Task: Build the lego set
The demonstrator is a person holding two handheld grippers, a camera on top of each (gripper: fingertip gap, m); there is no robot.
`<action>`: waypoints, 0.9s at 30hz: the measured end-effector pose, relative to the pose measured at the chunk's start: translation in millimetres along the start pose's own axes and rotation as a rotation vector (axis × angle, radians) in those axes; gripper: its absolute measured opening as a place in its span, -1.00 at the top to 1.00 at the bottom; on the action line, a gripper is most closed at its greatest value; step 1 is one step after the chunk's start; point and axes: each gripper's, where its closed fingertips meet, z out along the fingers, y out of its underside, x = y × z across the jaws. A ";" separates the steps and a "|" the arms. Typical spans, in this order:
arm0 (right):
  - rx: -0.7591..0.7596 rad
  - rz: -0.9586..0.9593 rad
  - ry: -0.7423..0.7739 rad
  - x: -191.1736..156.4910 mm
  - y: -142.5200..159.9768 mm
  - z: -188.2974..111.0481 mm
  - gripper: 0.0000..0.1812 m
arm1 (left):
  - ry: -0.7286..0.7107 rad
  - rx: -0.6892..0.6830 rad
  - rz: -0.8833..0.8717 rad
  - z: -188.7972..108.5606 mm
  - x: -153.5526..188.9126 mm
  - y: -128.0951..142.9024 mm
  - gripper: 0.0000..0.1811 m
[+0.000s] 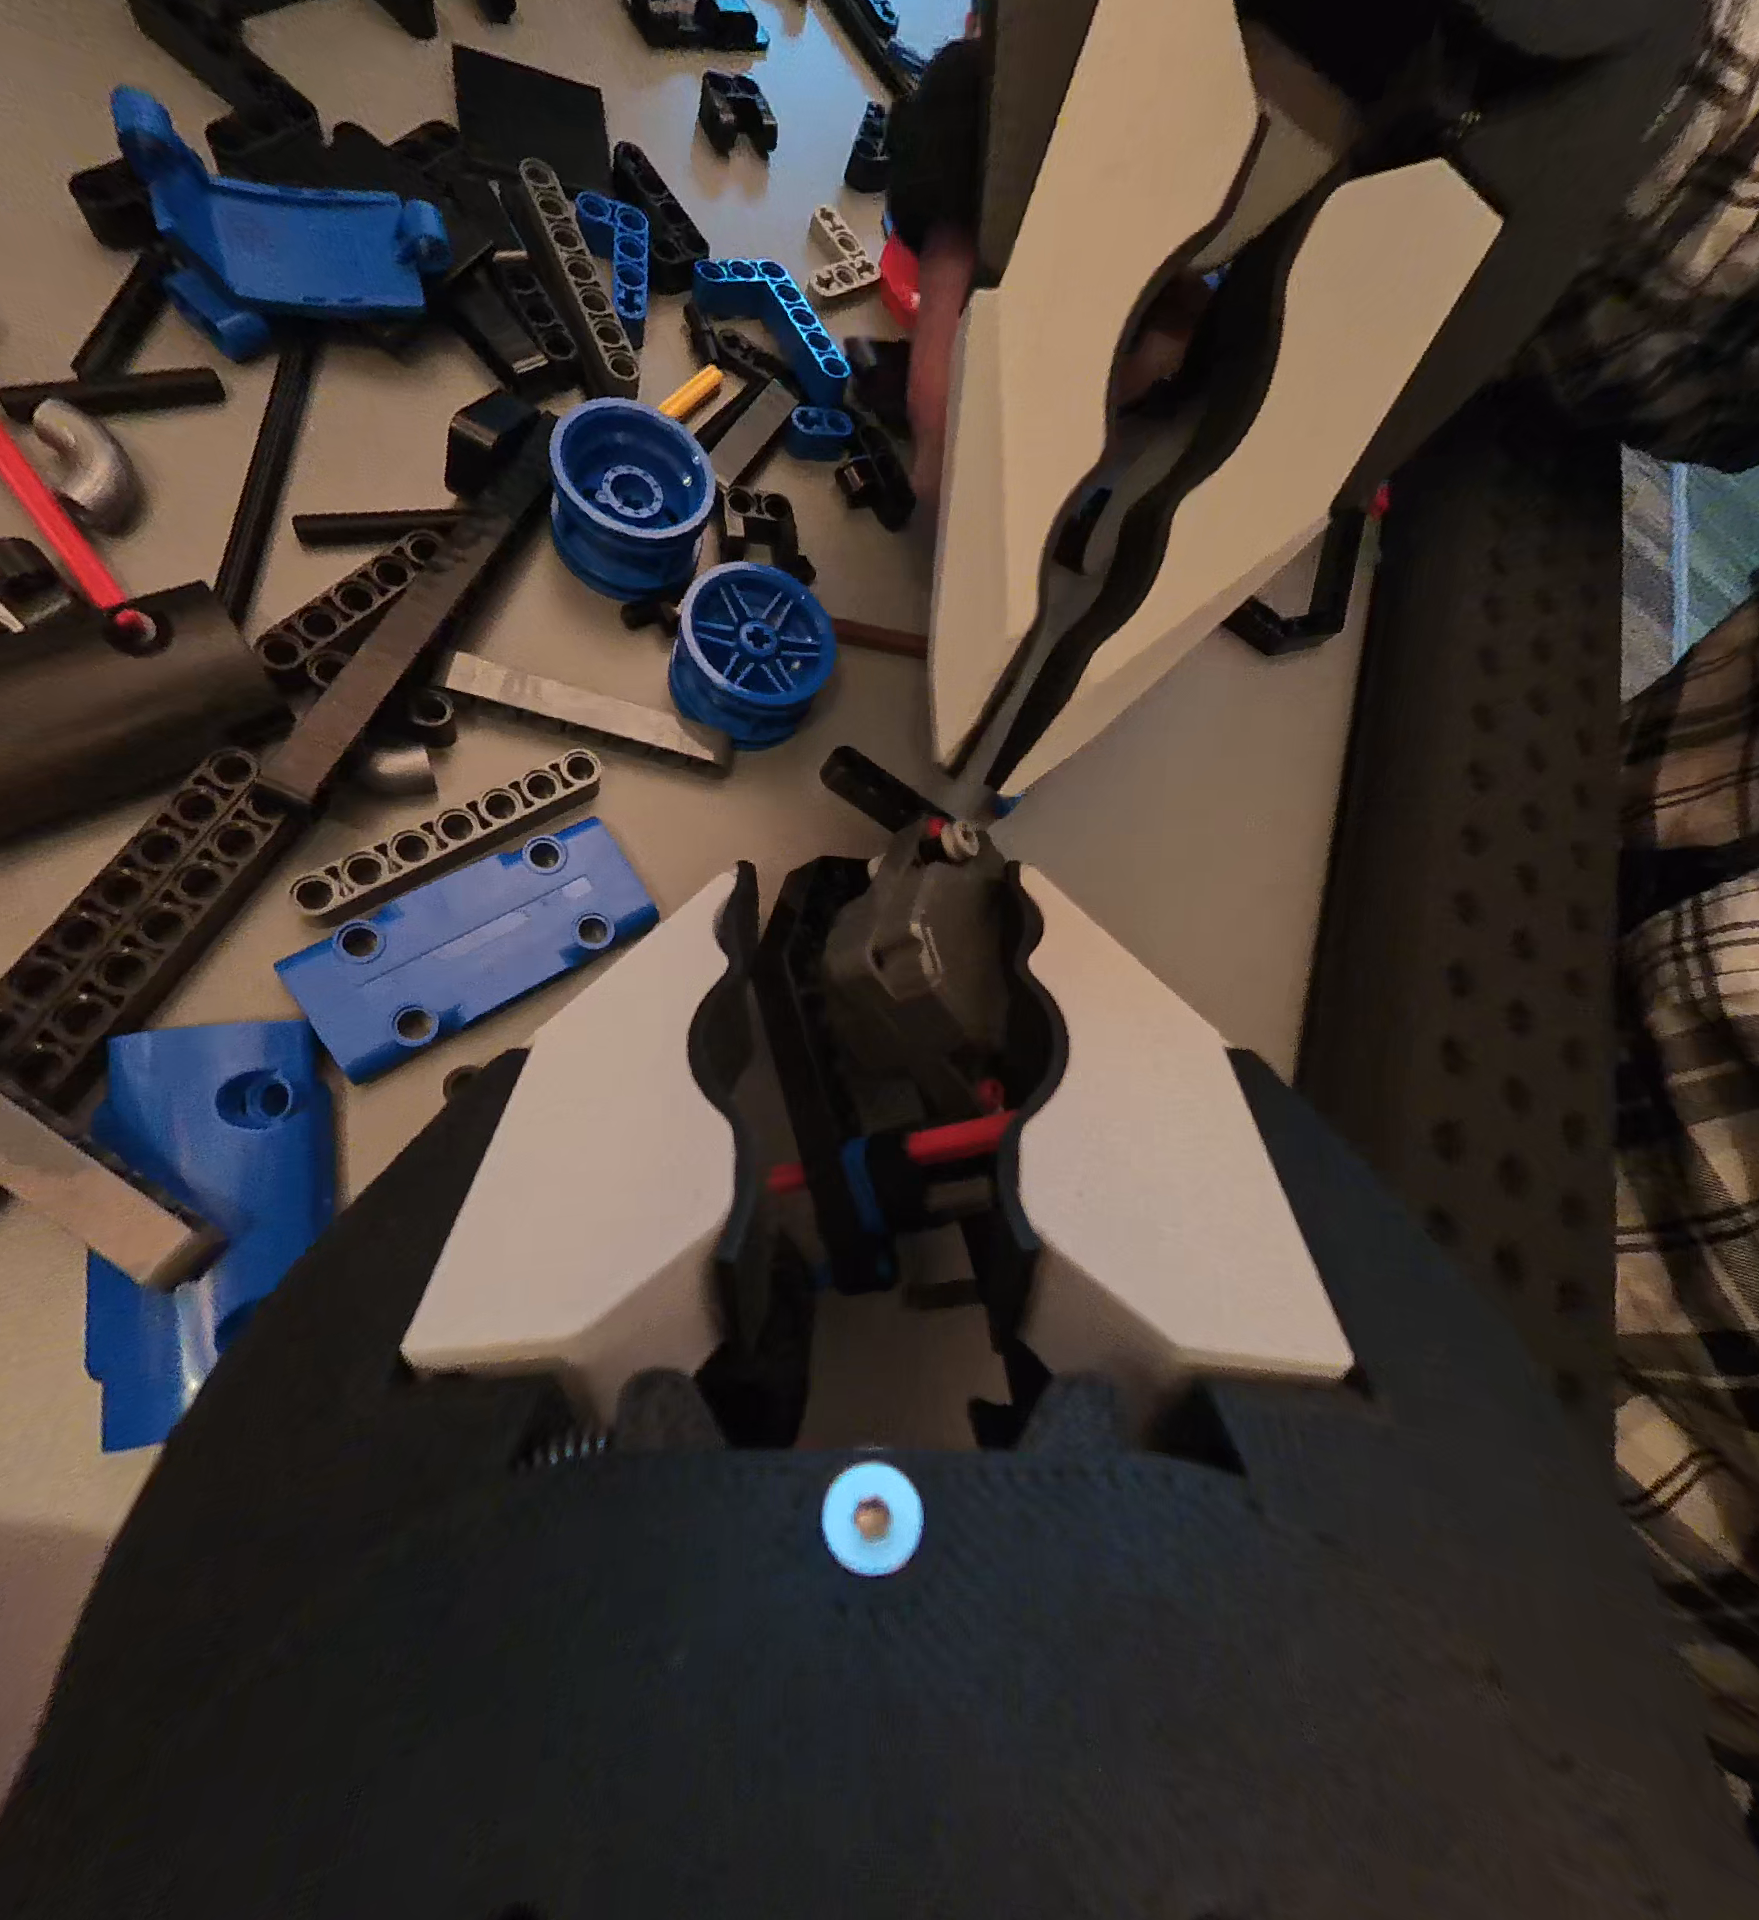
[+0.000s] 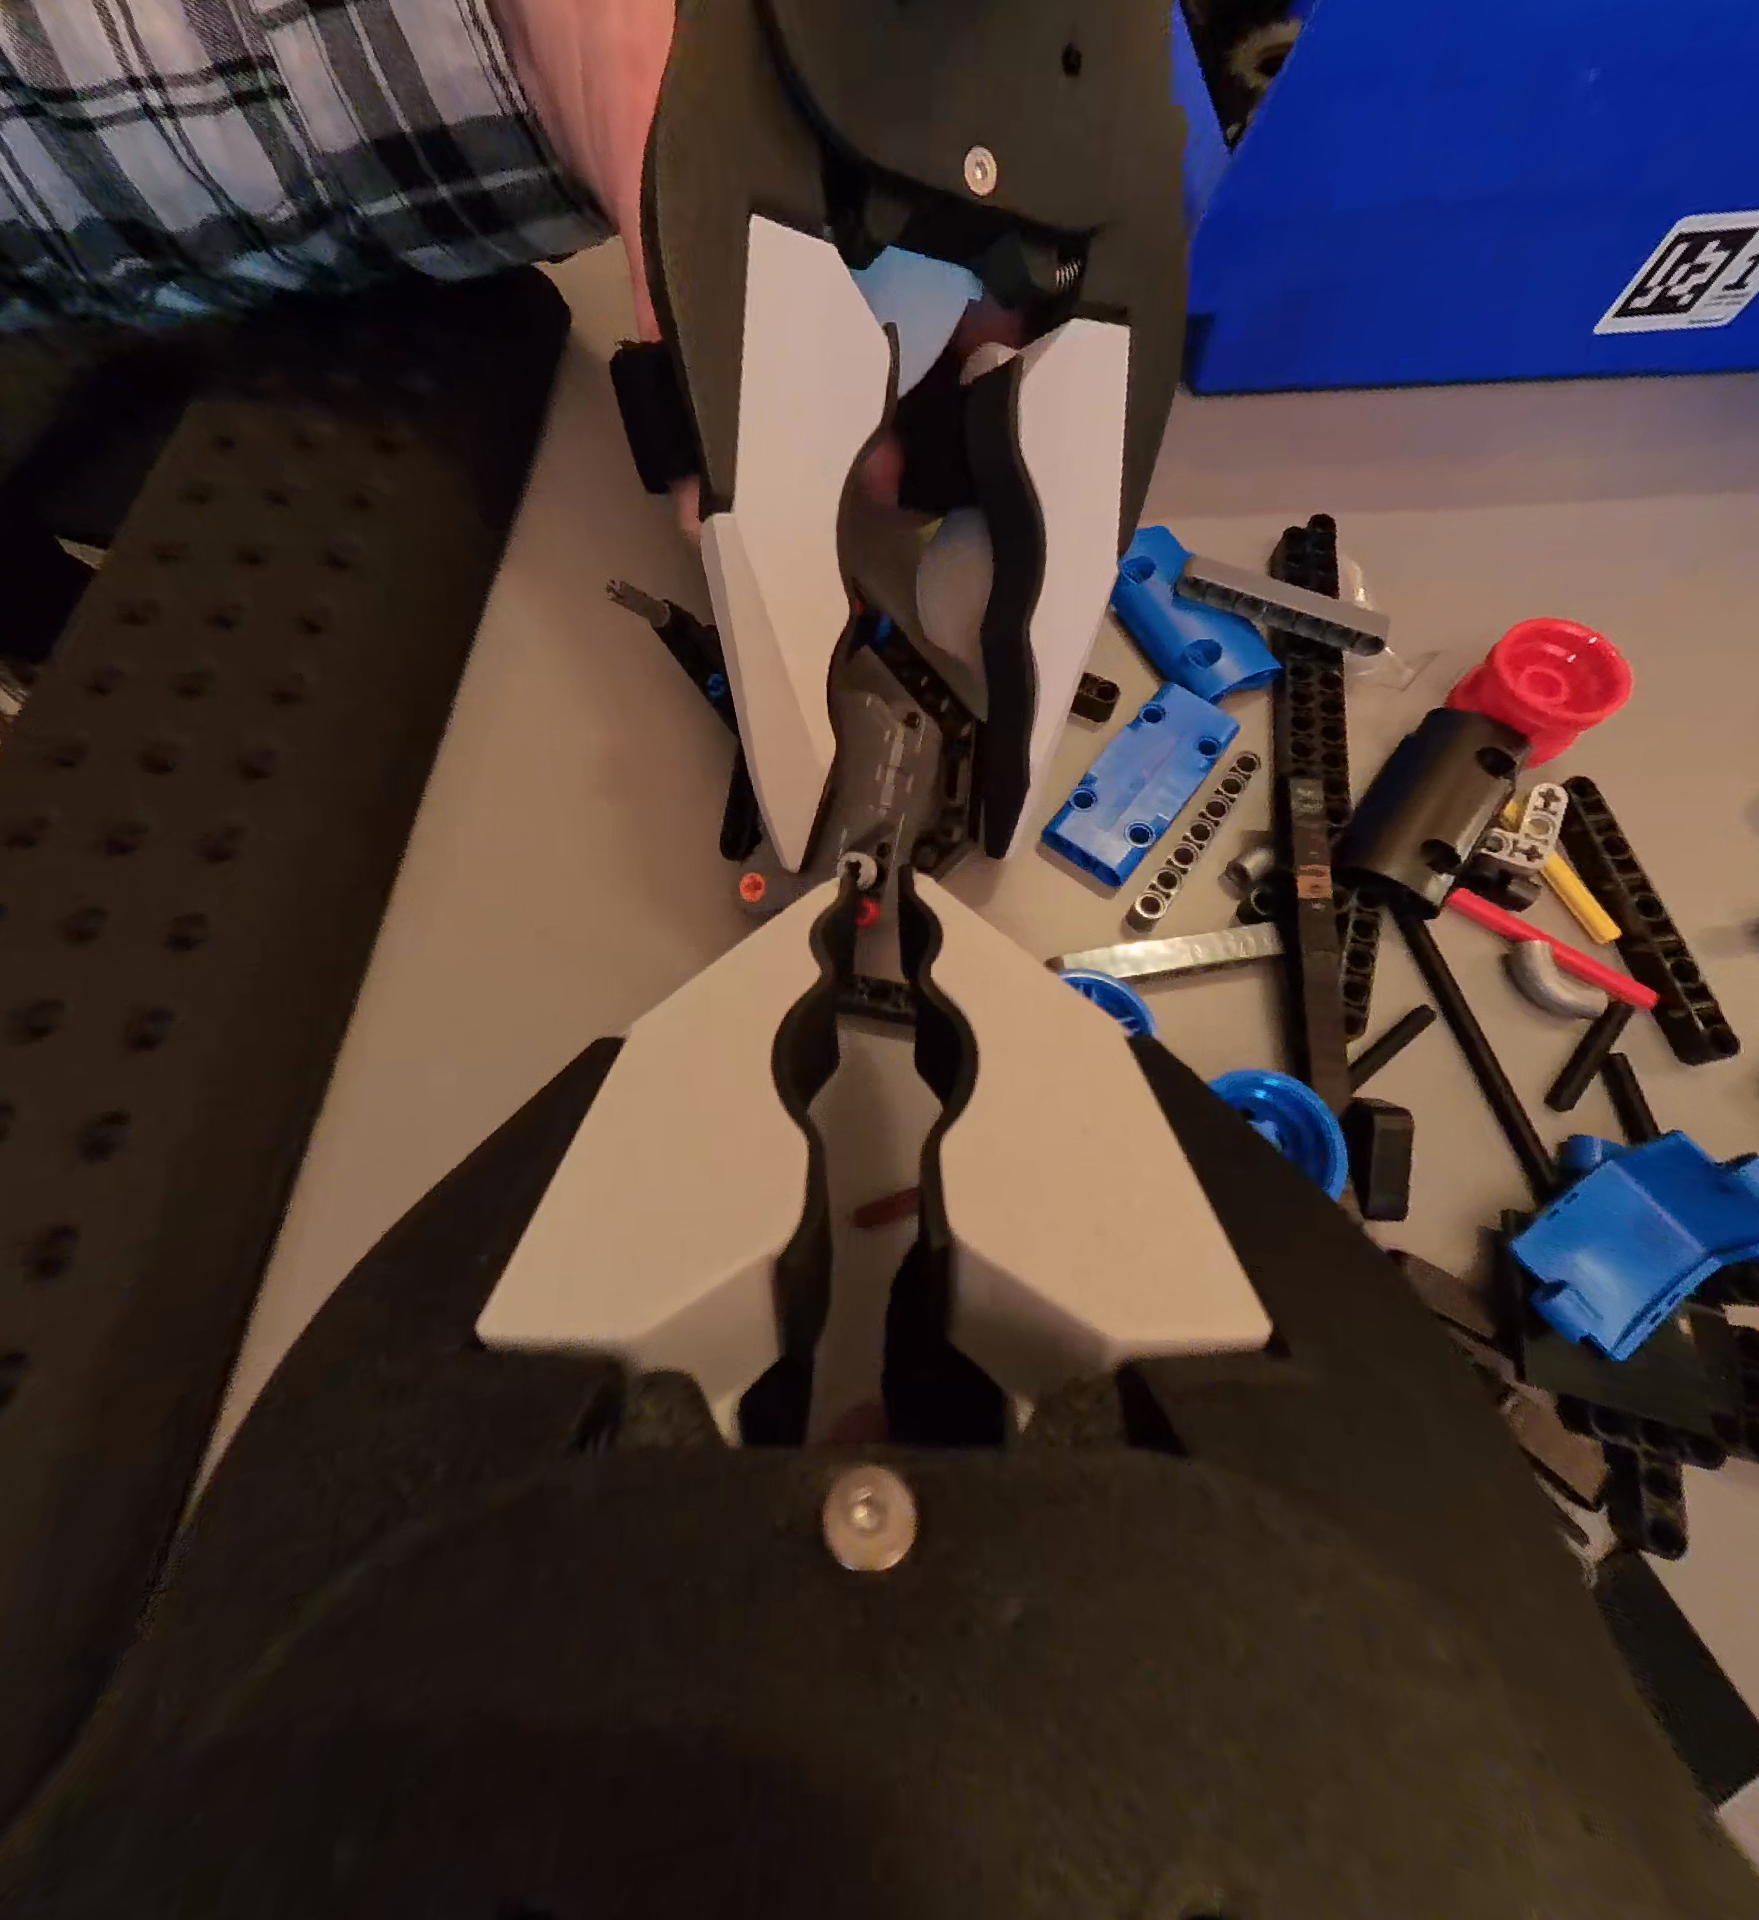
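1. Two sets of tongs meet tip to tip over the near edge of the pale worktop (image 1: 1166, 935), just beside a dark perforated mat (image 2: 179, 831).
2. The left tongs (image 1: 880, 894) are clamped around a partly built assembly (image 1: 906, 966) of black and dark grey parts, with a red axle (image 1: 958, 1140) crossing it between the two white fingers; the assembly is held just above the worktop.
3. The right tongs (image 2: 859, 883) are nearly closed, their tips pinching a small light grey pin (image 2: 857, 864) at the front end of the assembly, next to a small red part.
4. In the left wrist view the right tongs come down from above, their tips touching the assembly's top end.
5. Loose pieces lie scattered over the worktop beyond the left tongs: two blue wheel hubs (image 1: 636, 499) side by side, a flat blue panel (image 1: 470, 945) with round holes, a grey holed beam (image 1: 449, 831) just beside it, long black beams (image 1: 116, 935), and a curved blue panel (image 1: 283, 249) farther off.
6. In the right wrist view a red wheel hub (image 2: 1540, 686) sits against a black cylinder part (image 2: 1426, 800), and a blue box (image 2: 1477, 187) with a white sticker stands behind the pile.
7. Plaid fabric (image 1: 1737, 1143) shows beyond the mat.
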 end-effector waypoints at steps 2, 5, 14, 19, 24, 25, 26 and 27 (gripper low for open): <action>-0.007 0.002 0.001 -0.7 1.5 0.6 0.92 | -0.013 0.006 0.017 -0.3 0.8 -0.3 0.51; 0.001 0.032 -0.025 -3.2 0.5 3.5 0.80 | -0.045 0.002 0.084 -0.5 5.5 -0.7 0.51; -0.012 0.057 -0.139 -22.1 4.0 9.0 0.71 | -0.242 -0.024 0.454 -2.6 25.6 -0.4 0.54; -0.017 0.012 -0.172 -36.3 4.7 7.3 0.72 | -0.345 -0.024 0.663 -2.7 40.4 2.1 0.56; -0.044 -0.031 -0.171 -44.1 9.7 10.6 0.70 | -0.407 -0.026 0.740 0.2 48.6 7.3 0.58; -0.041 -0.044 -0.166 -44.9 9.2 10.3 0.70 | -0.408 -0.023 0.730 -0.1 49.0 7.8 0.57; -0.042 -0.052 -0.168 -46.7 9.6 11.0 0.71 | -0.408 -0.022 0.718 -0.2 48.9 8.5 0.58; -0.054 -0.063 -0.163 -47.1 11.1 12.7 0.68 | -0.416 -0.023 0.710 -0.2 47.8 8.9 0.56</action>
